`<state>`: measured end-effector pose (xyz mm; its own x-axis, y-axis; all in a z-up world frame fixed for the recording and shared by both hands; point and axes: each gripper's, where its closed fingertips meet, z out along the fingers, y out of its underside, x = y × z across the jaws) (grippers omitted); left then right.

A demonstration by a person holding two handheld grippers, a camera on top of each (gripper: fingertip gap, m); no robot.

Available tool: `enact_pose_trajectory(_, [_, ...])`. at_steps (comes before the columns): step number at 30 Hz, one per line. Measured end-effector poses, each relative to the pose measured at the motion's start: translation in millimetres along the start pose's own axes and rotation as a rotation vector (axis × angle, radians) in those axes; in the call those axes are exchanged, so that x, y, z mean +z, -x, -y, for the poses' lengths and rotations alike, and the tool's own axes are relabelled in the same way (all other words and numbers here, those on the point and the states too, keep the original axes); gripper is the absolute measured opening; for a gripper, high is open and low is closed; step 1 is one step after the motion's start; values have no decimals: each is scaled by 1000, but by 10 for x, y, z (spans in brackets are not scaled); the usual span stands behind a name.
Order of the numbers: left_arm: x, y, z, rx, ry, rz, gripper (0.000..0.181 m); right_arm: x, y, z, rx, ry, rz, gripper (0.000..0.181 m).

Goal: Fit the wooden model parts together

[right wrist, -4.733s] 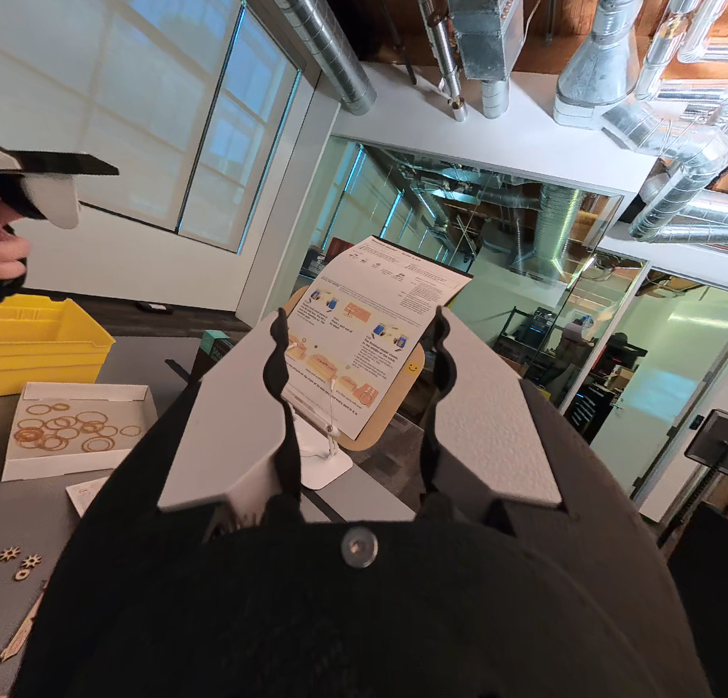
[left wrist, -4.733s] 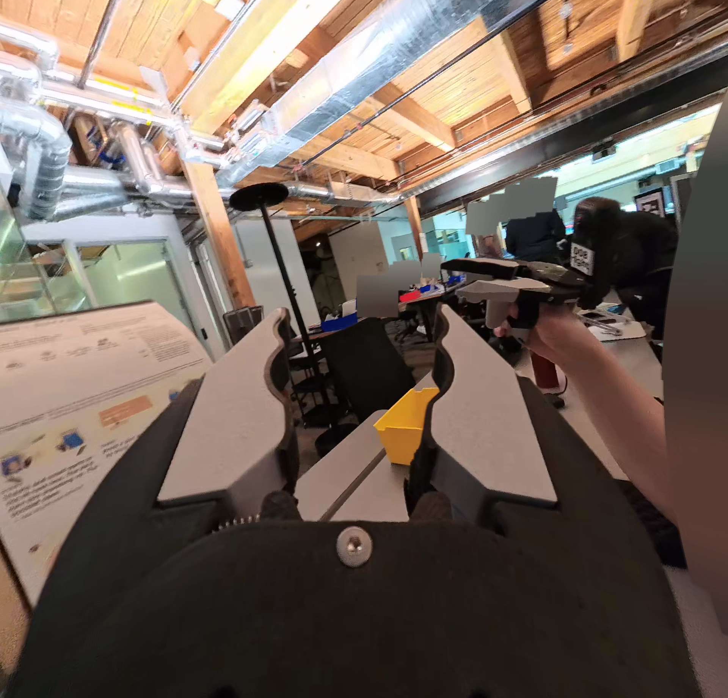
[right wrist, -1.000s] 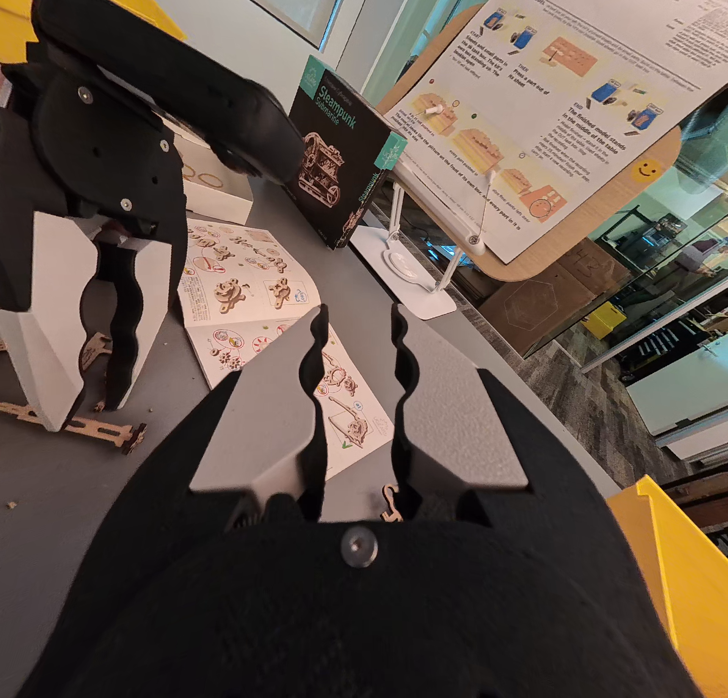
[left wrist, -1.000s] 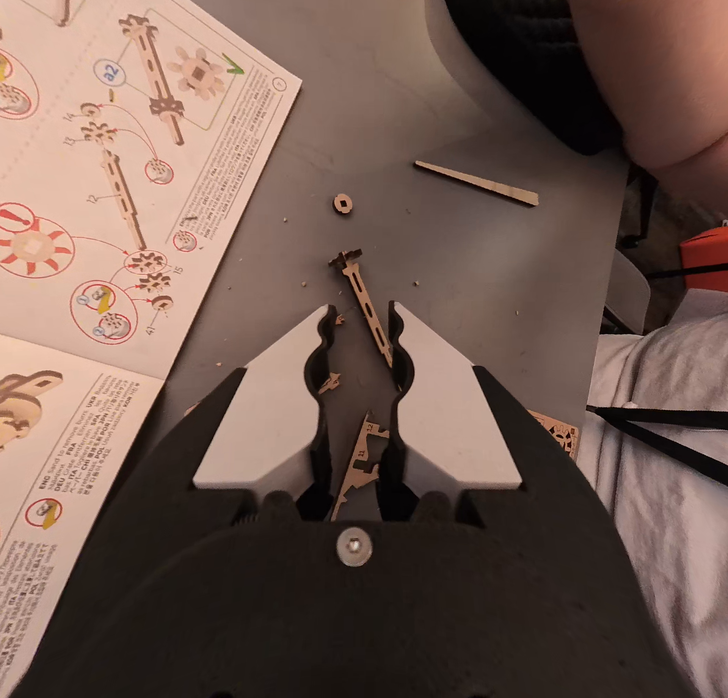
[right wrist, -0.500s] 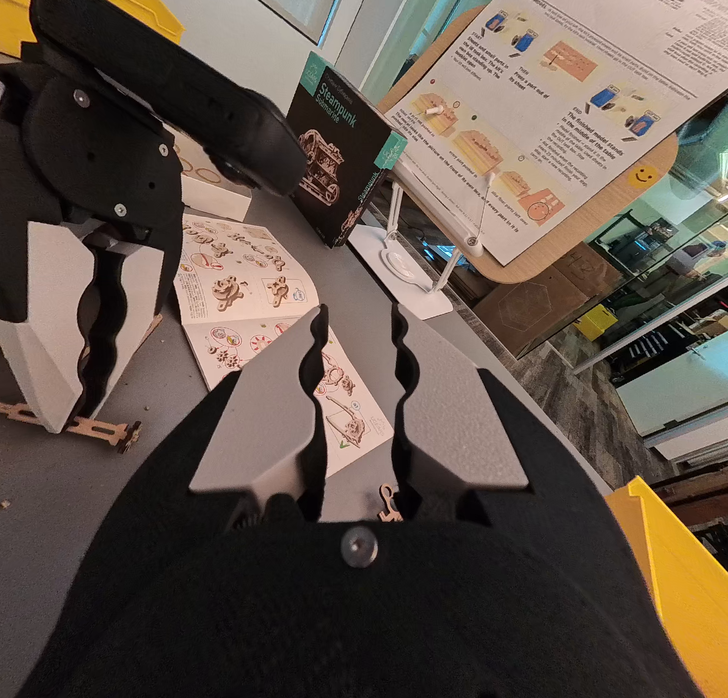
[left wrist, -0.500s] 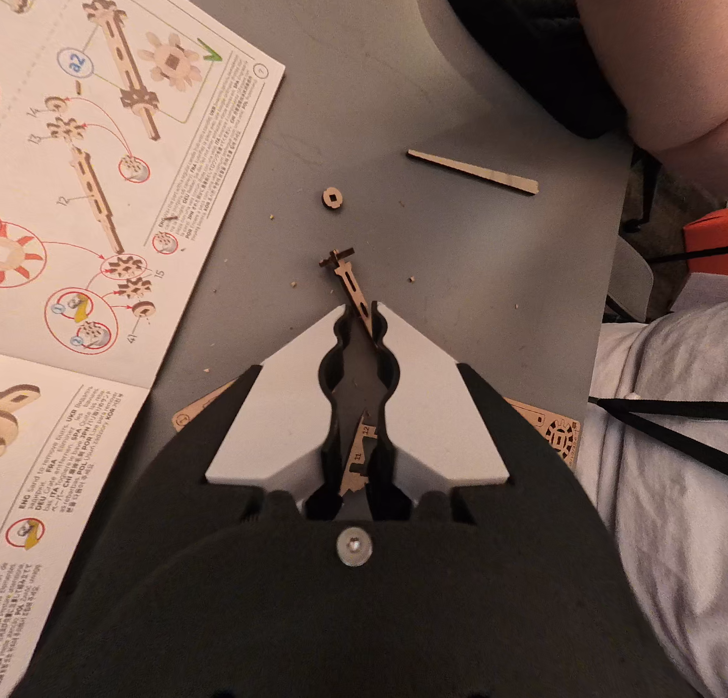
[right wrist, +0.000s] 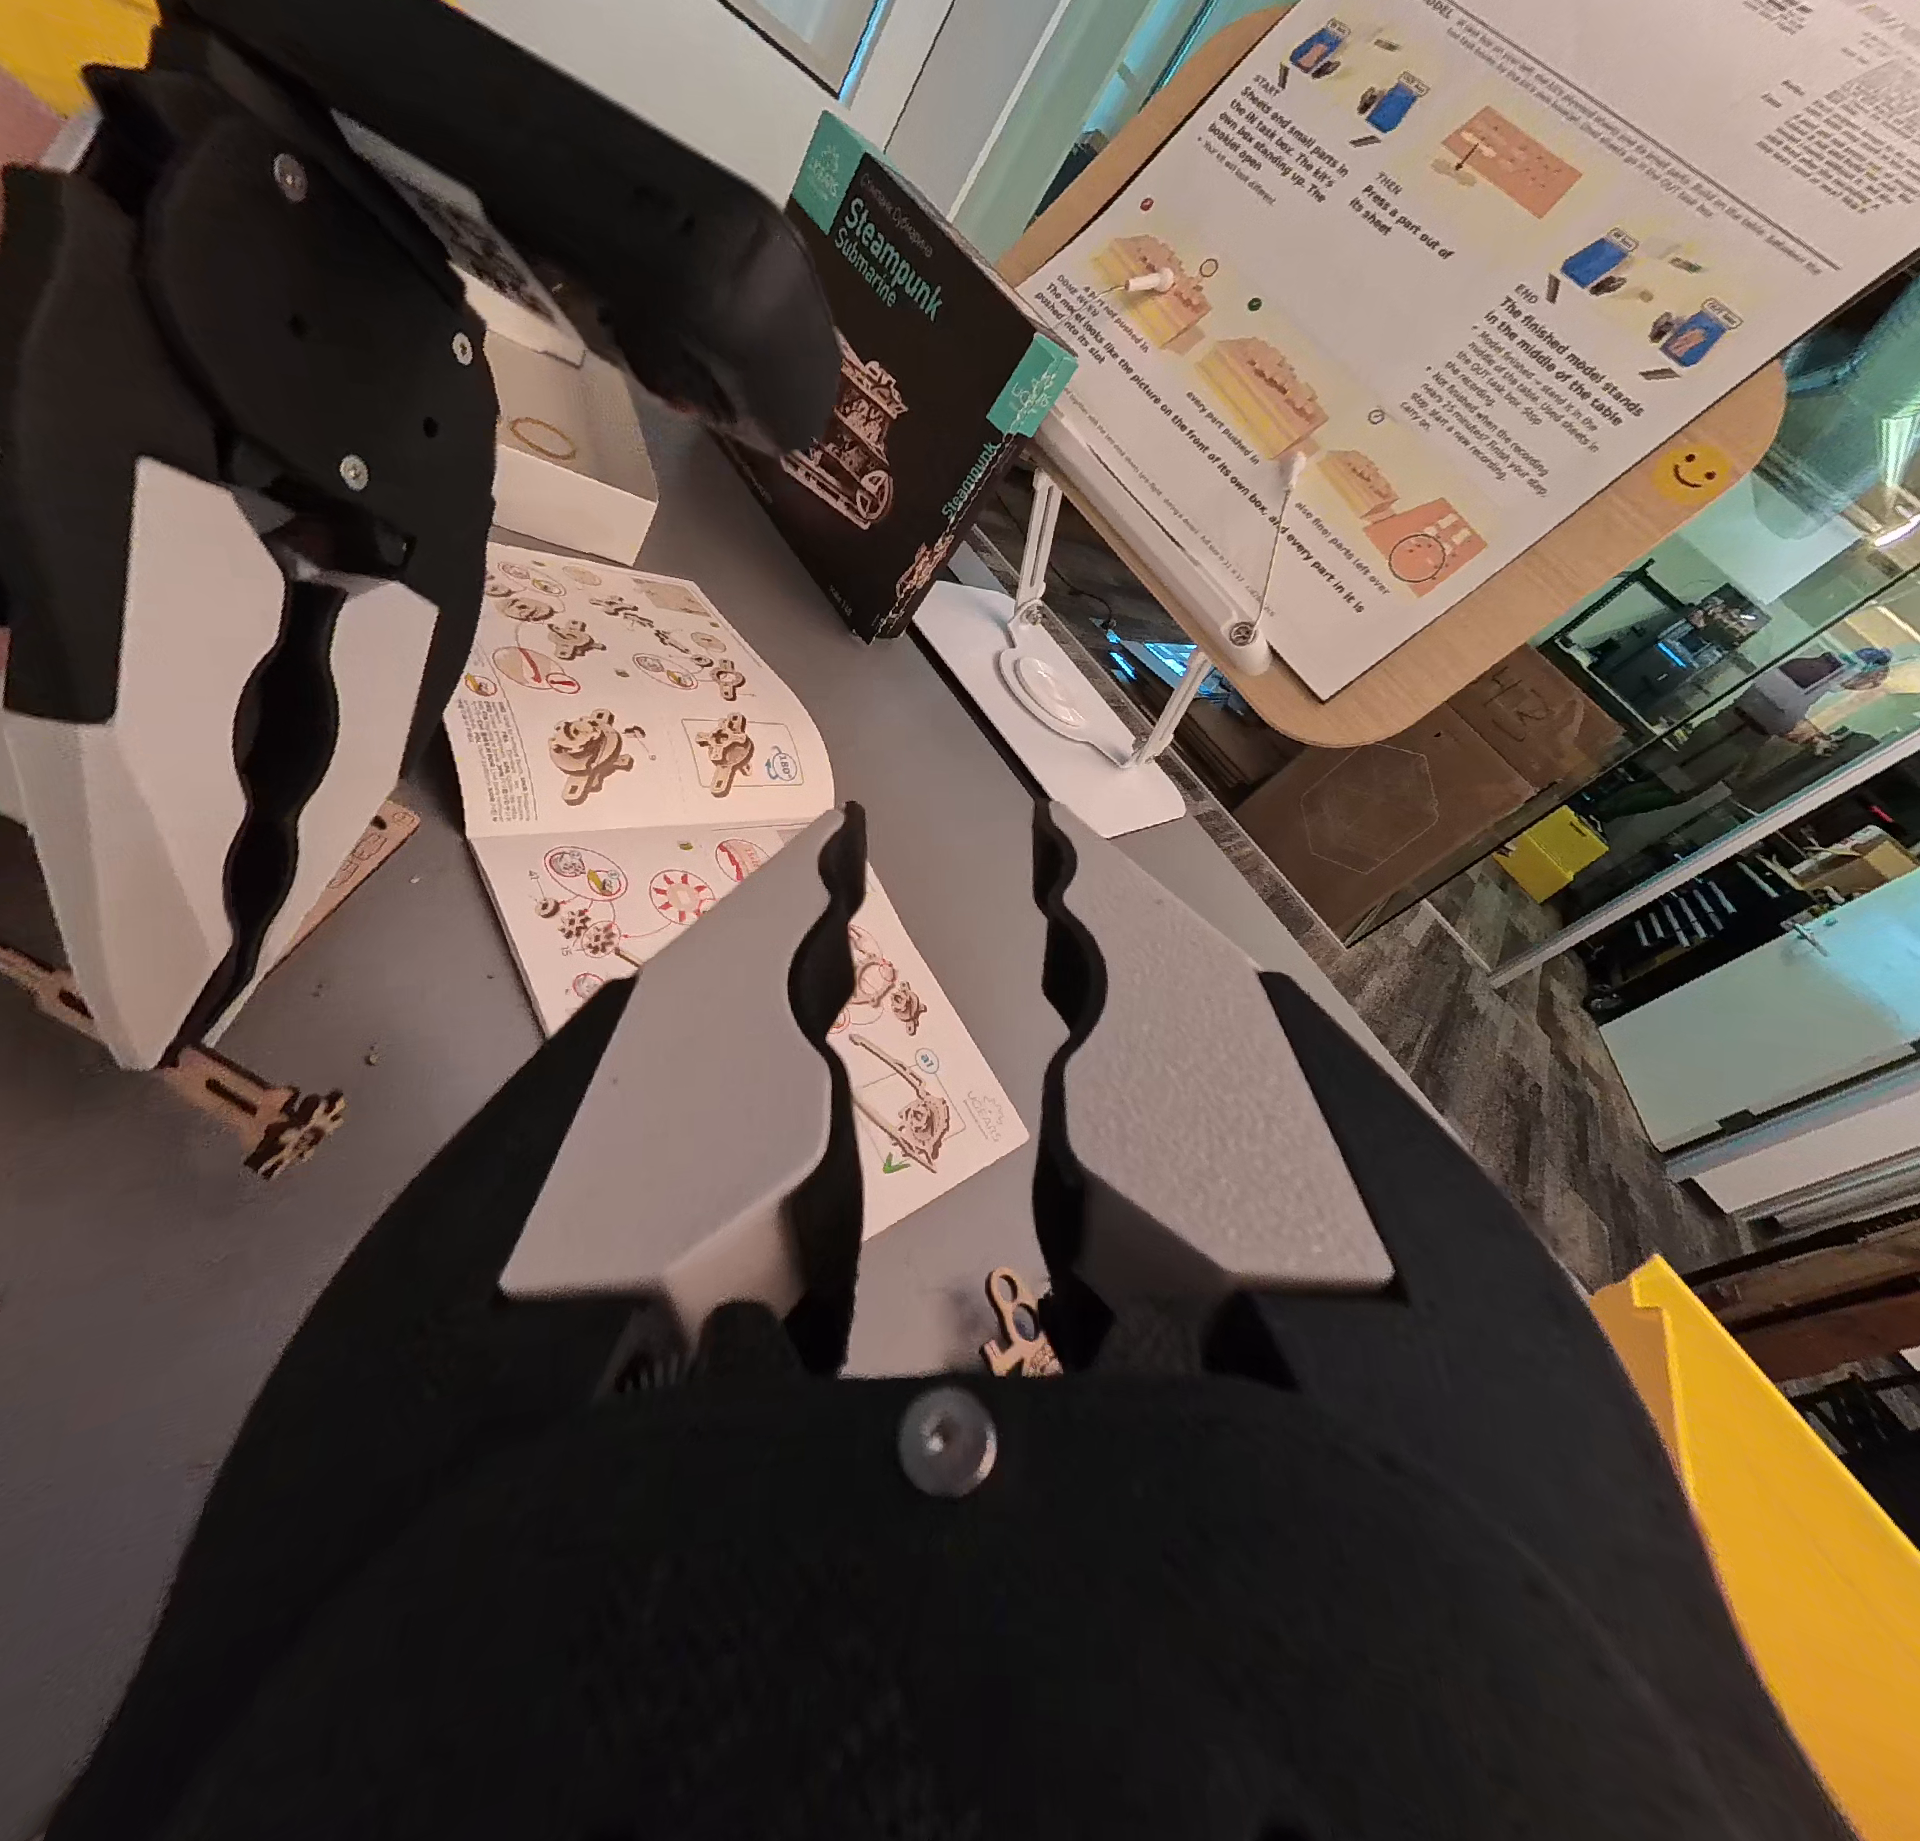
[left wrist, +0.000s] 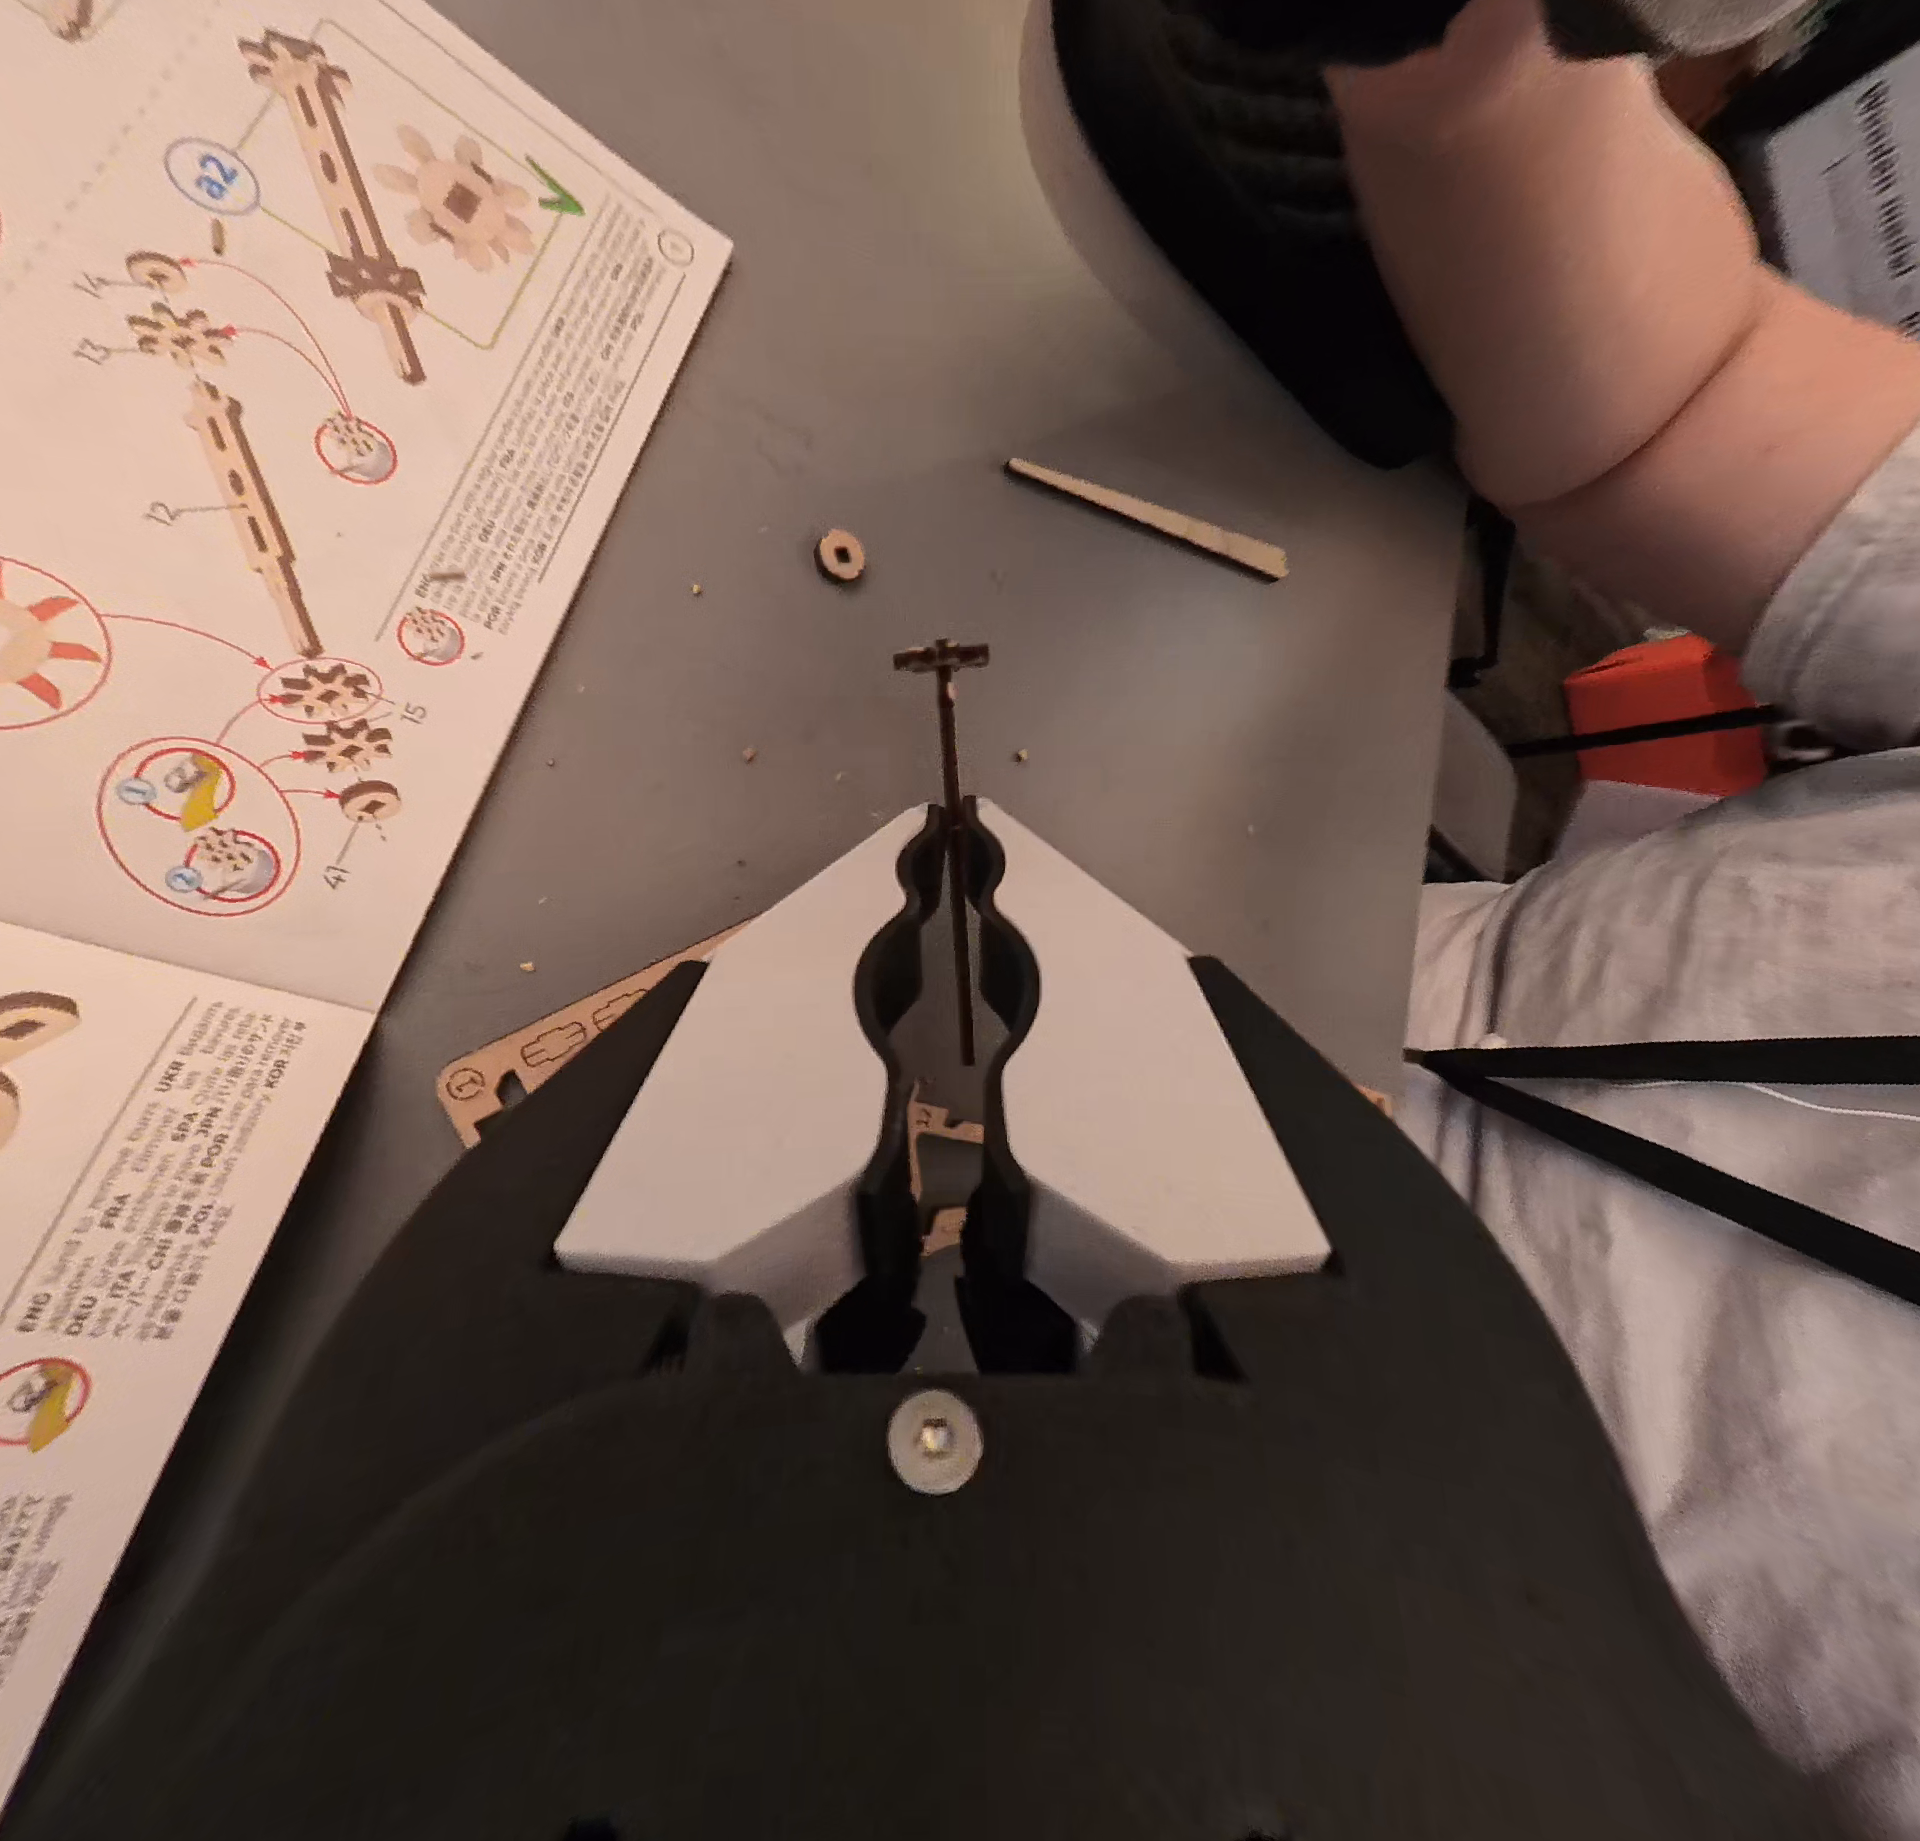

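My left gripper (left wrist: 951, 806) is shut on a thin slotted wooden axle (left wrist: 948, 742) with a small gear at its far end, seen edge-on and lifted just off the grey table (left wrist: 894, 233). The same gripper (right wrist: 177, 1048) and axle (right wrist: 244, 1100) show at the left of the right wrist view. A small wooden washer (left wrist: 840, 555) and a tapered wooden stick (left wrist: 1143, 518) lie beyond the axle. My right gripper (right wrist: 943, 825) is open and empty above the table. A small wooden part (right wrist: 1013, 1318) lies under it.
An open instruction booklet (left wrist: 260, 441) lies at the left, also visible in the right wrist view (right wrist: 665, 752). A laser-cut wooden sheet (left wrist: 561, 1043) lies under my left gripper. The dark kit box (right wrist: 914, 389), a white tray (right wrist: 566, 461), an instruction board on a stand (right wrist: 1403, 285) and a yellow bin (right wrist: 1787, 1531) surround the work area. A person's arm (left wrist: 1558, 316) is at top right.
Both grippers came down from pointing into the room to the table. My left gripper closed on the wooden axle, turned it on edge and lifted it slightly. The right gripper stayed open.
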<state>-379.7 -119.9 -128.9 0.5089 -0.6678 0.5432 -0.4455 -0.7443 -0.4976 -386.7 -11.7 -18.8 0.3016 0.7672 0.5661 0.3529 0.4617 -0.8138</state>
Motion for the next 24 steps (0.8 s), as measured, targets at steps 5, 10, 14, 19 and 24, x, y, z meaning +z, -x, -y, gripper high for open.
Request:
enact_pose_trajectory(5, [-219,-50,166,-87,-123,-139,1,-32,-58,41,-7,-24,-28,33])
enact_pose_trajectory(10, [-588,17,360,-170,-284,-226,1,-61,-67,108,-7,-59,-40,34])
enact_pose_trajectory(14, [-842,29,500,-229,-414,-314,0,-60,-56,127,48,-81,-19,34])
enact_pose_trajectory(19, [-867,-3,527,-255,-439,-373,0,-98,-34,220,160,-153,45,34])
enact_pose_trajectory(24, [-826,-69,529,-261,-429,-413,0,-130,152,330,208,-217,187,34])
